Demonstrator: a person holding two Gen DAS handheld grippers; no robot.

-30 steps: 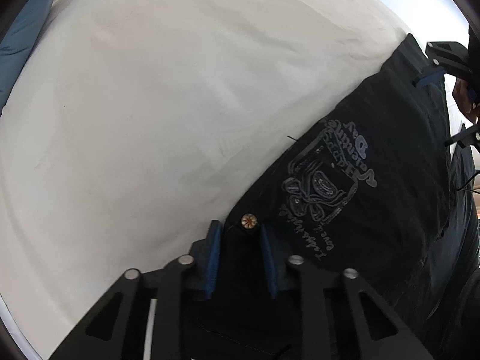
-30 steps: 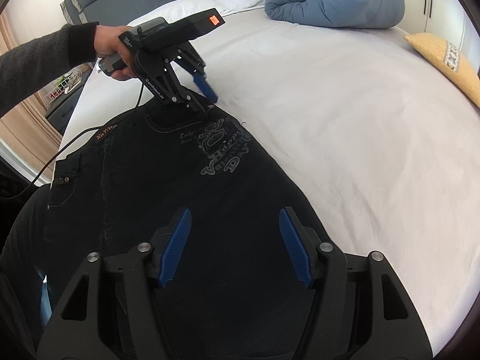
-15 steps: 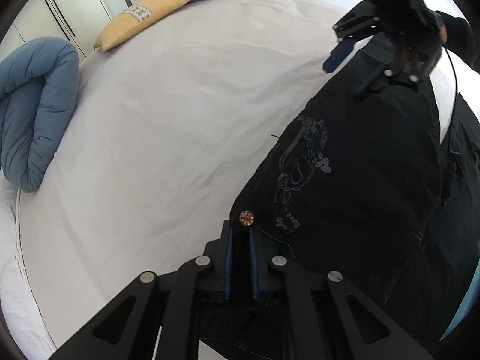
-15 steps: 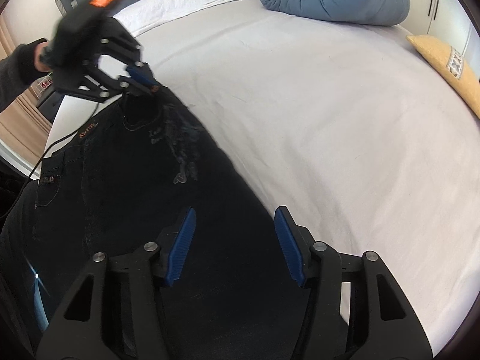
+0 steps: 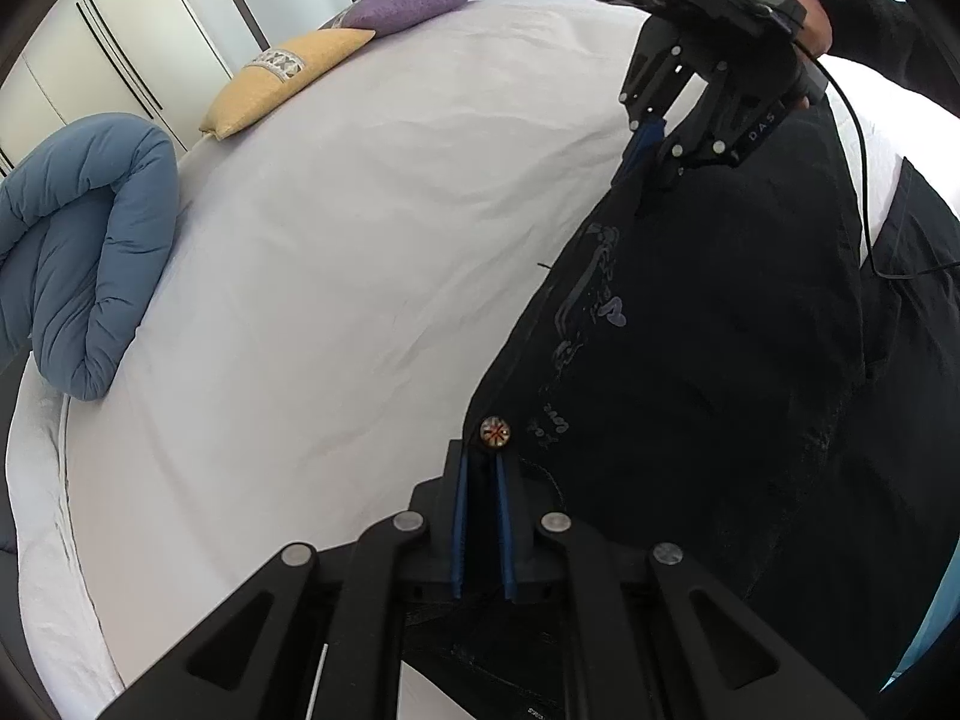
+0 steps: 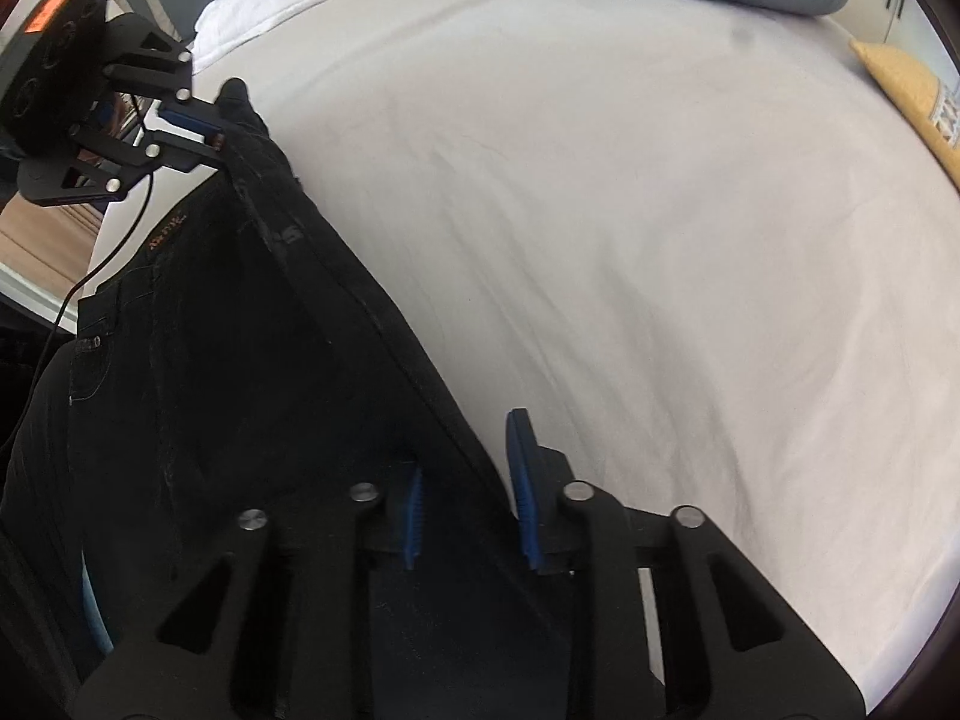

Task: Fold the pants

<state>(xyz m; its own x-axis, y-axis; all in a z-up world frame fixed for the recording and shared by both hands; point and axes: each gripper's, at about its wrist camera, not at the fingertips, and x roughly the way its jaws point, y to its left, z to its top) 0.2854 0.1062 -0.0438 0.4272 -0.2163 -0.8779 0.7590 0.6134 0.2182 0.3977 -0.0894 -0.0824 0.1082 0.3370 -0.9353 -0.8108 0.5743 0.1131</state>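
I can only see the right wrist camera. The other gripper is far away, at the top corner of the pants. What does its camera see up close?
Observer: A small round stud on the black pants, just past the left gripper, whose jaws have just been closing on the waist.
Operator: I see one yellow pillow. Are there more?
Observer: Yes, a purple pillow lies right behind the yellow pillow.
Operator: Who's holding my gripper?
Observer: A hand in a dark sleeve holds the right gripper, whose jaws have just been closing on the pants' edge.
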